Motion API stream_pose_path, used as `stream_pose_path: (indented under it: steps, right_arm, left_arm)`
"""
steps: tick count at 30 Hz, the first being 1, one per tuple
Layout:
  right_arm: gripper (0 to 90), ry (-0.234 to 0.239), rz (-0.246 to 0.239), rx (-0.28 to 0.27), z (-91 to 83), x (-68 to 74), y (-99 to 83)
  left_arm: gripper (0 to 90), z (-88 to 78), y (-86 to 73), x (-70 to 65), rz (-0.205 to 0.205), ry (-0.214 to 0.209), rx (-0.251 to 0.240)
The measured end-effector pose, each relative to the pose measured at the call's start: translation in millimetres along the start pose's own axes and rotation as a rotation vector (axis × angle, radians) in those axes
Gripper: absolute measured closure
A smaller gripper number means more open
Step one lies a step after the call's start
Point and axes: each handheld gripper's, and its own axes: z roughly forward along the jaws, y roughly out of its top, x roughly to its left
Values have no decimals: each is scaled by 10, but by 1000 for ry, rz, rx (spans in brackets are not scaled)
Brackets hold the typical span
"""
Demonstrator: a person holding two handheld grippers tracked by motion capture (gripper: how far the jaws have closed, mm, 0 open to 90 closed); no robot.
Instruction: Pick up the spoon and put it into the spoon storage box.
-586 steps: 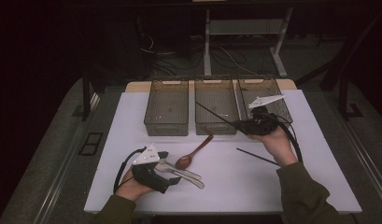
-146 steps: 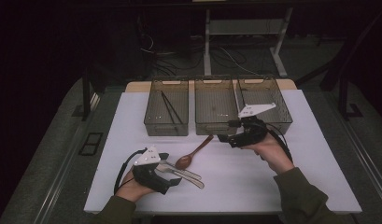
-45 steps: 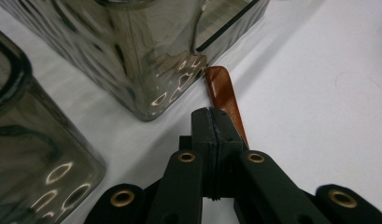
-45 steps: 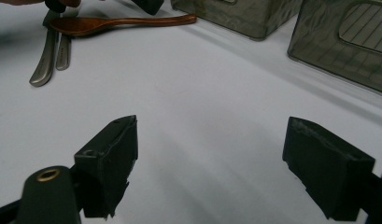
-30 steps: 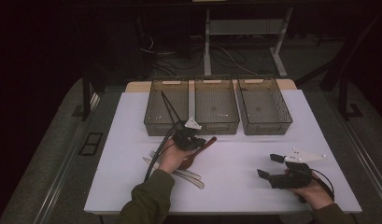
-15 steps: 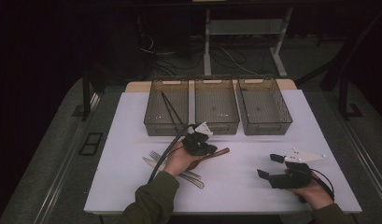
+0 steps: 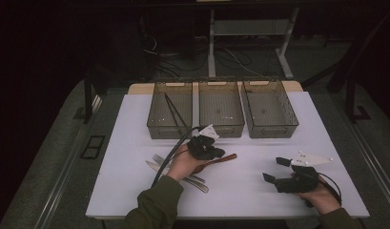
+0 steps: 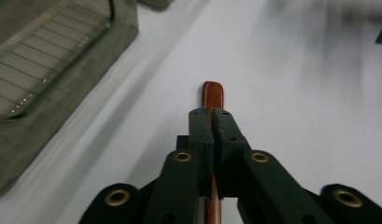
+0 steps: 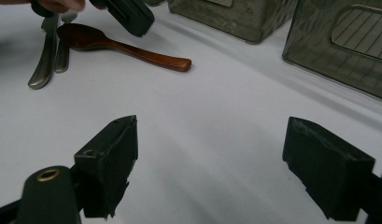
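White table (image 7: 135,124) is carrying three clear mesh-bottomed bins (image 7: 221,106) along its far edge under dim light, with a pair of black chopsticks (image 7: 172,110) lying in the leftmost bin. Near the table's middle, the left gripper (image 7: 216,153) is pinching the handle of a brown wooden spoon (image 7: 226,158) between its closed jaws, the spoon lying just in front of the bins with its bowl beside some metal cutlery (image 7: 195,182) under the person's left hand (image 7: 179,164). Off toward the near right corner, the right gripper (image 7: 273,171) is resting low over bare table with its jaws spread wide and gripping nothing, well apart from the spoon.
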Motion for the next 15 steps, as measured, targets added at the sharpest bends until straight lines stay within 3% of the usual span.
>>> stream_pose_path:
  steps: [6, 15]
  right_arm:
    - [184, 0, -1, 0, -2, 1, 1]
    - [184, 0, -3, -1, 2, 6, 2]
  left_arm:
    - [716, -296, -50, -15, -23, 41, -54]
    - [525, -607, -252, -31, -52, 83, -89]
